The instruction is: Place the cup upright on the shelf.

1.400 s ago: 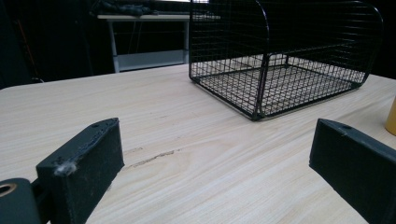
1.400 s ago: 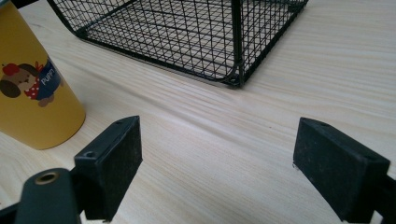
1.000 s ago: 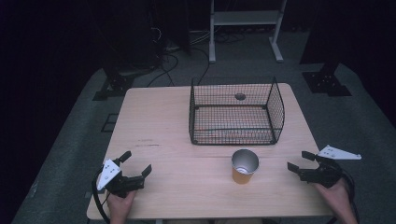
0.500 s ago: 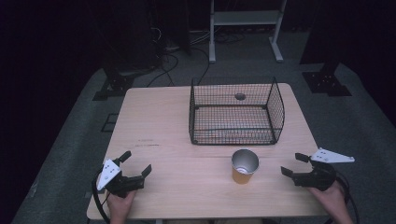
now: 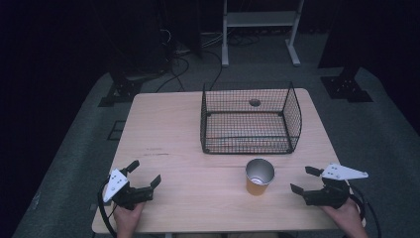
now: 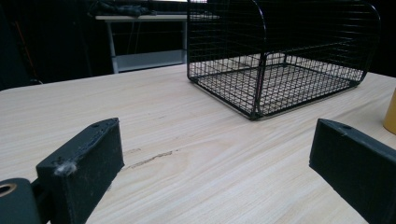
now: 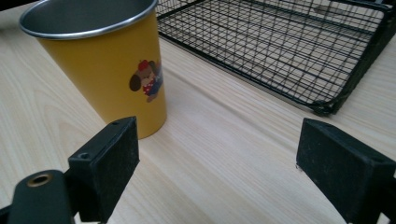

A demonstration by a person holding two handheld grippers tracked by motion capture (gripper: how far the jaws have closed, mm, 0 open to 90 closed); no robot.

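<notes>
A yellow cup [image 5: 259, 177] with a metal rim and a cartoon dog print stands upright on the wooden table [image 5: 178, 134], just in front of a black wire basket [image 5: 247, 121]. My right gripper [image 5: 305, 179] is open, low over the table to the right of the cup, its jaws pointing at it. In the right gripper view the cup [image 7: 102, 60] stands just beyond the left jaw, untouched, with the basket [image 7: 299, 51] behind. My left gripper [image 5: 144, 173] rests open at the table's front left. In the left gripper view the basket [image 6: 280, 60] lies ahead.
A small dark round object [image 5: 254, 102] lies on the table at the basket's far side. A white metal stand [image 5: 260, 25] is on the floor beyond the table. Bare tabletop spreads between the two grippers and left of the basket.
My right gripper has moved left, from the table's right edge toward the cup. The left gripper, the cup and the basket have stayed put.
</notes>
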